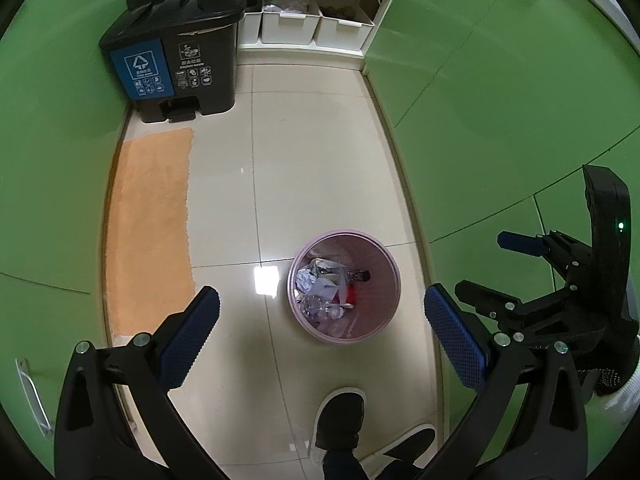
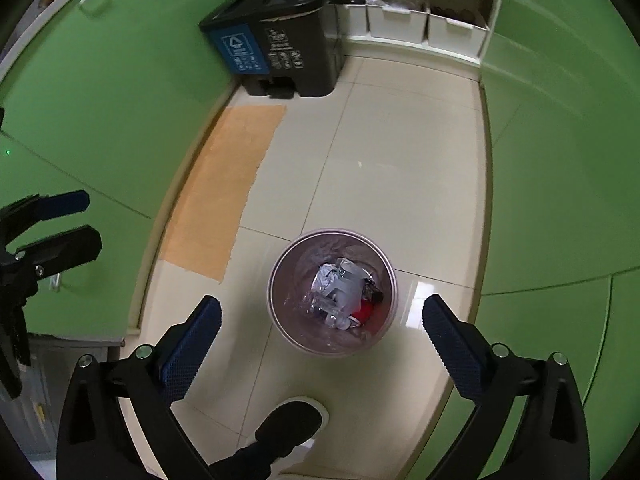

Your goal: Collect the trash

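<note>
Both grippers hovering spread wide, gripping nothing: left gripper (image 1: 322, 334) and right gripper (image 2: 322, 338) are pointing down over the pink bin (image 2: 280, 320), trash (image 2: 340, 288) lying inside, below the fingertips.

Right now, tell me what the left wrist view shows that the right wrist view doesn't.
Only the left wrist view shows the right gripper at its right edge, two shoes at the bottom, and a cabinet handle low on the left.

Only the right wrist view shows the left gripper at its left edge, and only one shoe.

Both show the pink wastebasket holding crumpled paper and a clear bottle, the black pedal bin, the orange mat, white shelf bins, and open, empty jaws.
</note>
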Demonstrator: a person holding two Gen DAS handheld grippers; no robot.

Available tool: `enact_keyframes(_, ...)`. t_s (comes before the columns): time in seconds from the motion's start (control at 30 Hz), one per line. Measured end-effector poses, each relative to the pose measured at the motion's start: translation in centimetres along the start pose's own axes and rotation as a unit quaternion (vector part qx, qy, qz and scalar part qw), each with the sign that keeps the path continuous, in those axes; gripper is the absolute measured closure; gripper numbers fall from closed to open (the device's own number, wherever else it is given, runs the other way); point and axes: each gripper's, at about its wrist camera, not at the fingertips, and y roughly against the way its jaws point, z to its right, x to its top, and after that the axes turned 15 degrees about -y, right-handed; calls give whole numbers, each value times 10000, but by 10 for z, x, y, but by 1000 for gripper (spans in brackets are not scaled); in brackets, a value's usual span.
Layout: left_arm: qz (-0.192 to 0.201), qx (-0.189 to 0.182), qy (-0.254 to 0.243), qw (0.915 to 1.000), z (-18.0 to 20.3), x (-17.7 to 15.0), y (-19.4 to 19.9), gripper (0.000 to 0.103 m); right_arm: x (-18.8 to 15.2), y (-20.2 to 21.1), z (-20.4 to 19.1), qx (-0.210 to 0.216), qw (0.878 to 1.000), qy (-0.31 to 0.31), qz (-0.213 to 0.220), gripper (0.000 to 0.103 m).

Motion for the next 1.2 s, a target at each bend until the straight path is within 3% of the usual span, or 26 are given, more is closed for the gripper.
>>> enact_keyframes(0.1, 5, -37, -58, 10000, 12, 7, 7, 3, 0, 15, 6, -43, 9999, -116, 7, 6)
enact_keyframes(0.27, 143, -119, -241, 9995, 41, 27, 45, 3, -1, 74, 11, -36, 9995, -233, 224, 6)
enact_keyframes(0.53, 506, -343, -682, 9958, 107, 74, 153, 3, -5, 226, 15, 143, 9956, -659, 650, 6)
enact_keyframes(0.73, 655, -534, -1149, 9898, 168, 108, 235, 3, -28, 348, 31, 35, 9873, -1033, 1204, 6)
enact_keyframes(0.97, 970, -881, -1915, 9727, 245, 141, 308, 3, -77, 478, 82, -580, 9609, -1809, 2013, 6)
enact_keyframes(1.2, 1258, -1263, -2702, 9462, 326, 164, 357, 3, -134, 564, 130, -1175, 9238, -2587, 2566, 6)
